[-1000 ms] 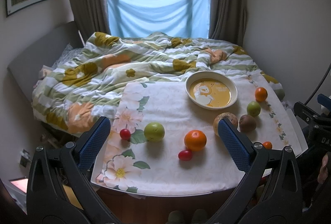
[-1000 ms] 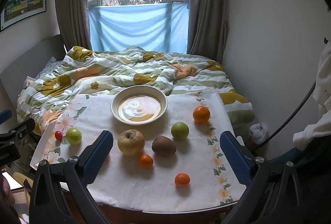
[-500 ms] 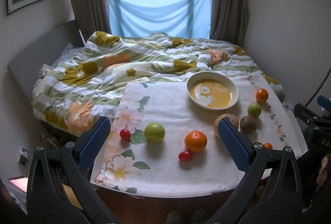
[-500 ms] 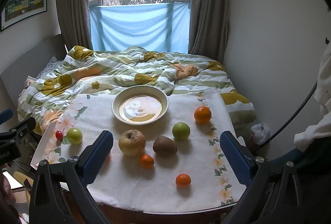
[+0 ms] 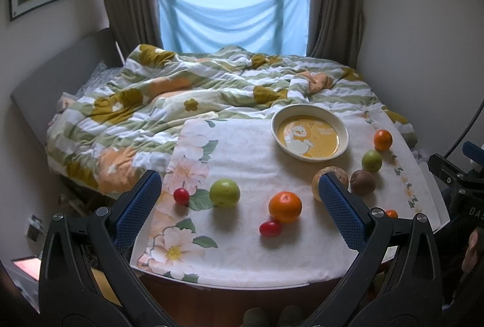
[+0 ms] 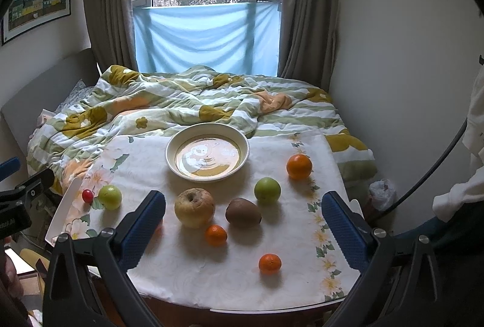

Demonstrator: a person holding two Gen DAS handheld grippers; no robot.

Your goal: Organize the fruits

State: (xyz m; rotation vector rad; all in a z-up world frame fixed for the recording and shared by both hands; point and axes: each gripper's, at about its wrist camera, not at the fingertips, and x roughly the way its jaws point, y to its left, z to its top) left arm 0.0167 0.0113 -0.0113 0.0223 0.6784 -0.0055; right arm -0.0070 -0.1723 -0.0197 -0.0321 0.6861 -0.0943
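1. Fruit lies spread out on the flowered cloth (image 6: 211, 275) of the table; none is in the yellow bowl (image 6: 207, 130).
2. A yellow apple (image 6: 194, 207), a brown kiwi (image 6: 243, 212) and a small orange (image 6: 216, 235) sit close together, near the bowl.
3. A green apple (image 5: 224, 193) sits just beside a red cherry tomato (image 5: 181, 195).
4. The left gripper (image 5: 239, 206) is spread wide and holds nothing.
5. The right gripper (image 6: 243, 221) is spread wide too, above the fruit.

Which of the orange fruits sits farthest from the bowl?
The small orange fruit at the tablecloth's near edge, alone in front of the kiwi. The other small one touches the apple's shadow; the largest in this view lies right of the bowl.
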